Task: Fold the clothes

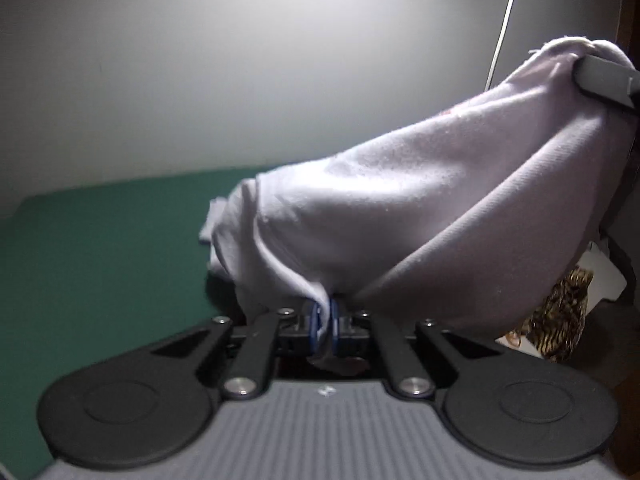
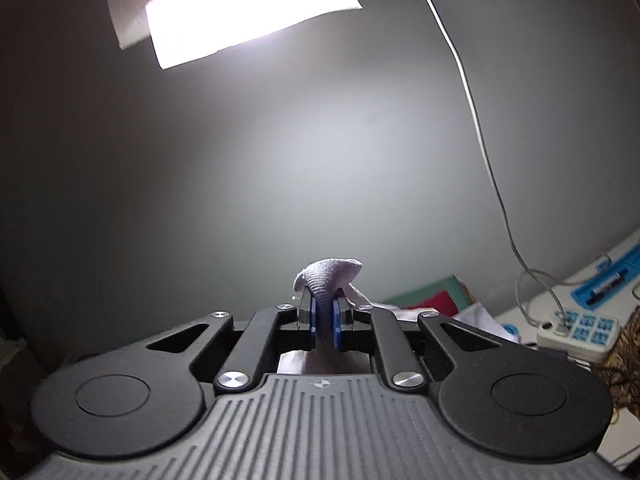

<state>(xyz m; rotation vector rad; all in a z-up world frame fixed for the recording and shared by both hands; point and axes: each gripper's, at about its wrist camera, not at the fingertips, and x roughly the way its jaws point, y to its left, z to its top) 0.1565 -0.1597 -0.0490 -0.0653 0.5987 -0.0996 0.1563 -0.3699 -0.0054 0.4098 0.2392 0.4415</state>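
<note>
Left wrist view shows the pale lilac garment [image 1: 420, 208] lifted off the green counter [image 1: 100, 248], stretched as a sagging band from the lower middle of the picture up to the upper right; its near edge is pinched between the blue-padded fingers [image 1: 316, 320] of the left gripper [image 1: 325, 320], which are clenched on the cloth with a small tuft poking out behind them; its far corner is bunched around a dark bar of the right gripper [image 1: 604, 80] at the upper right edge; a fold of the fabric hangs down toward the counter at the left end, and whether it touches cannot be told. Right wrist view shows the right gripper [image 2: 324, 320] with its blue fingers [image 2: 338, 320] clamped on a narrow ribbed strip of the same garment [image 2: 330, 276], which loops up over the tips; beyond lie a grey wall [image 2: 240, 160], a bright light panel [image 2: 248, 12] overhead, and a white cable [image 2: 480, 140] running down to a white power strip [image 2: 576, 334] on the right; a brown patterned cloth [image 1: 560, 320] sits low beside the garment.
</note>
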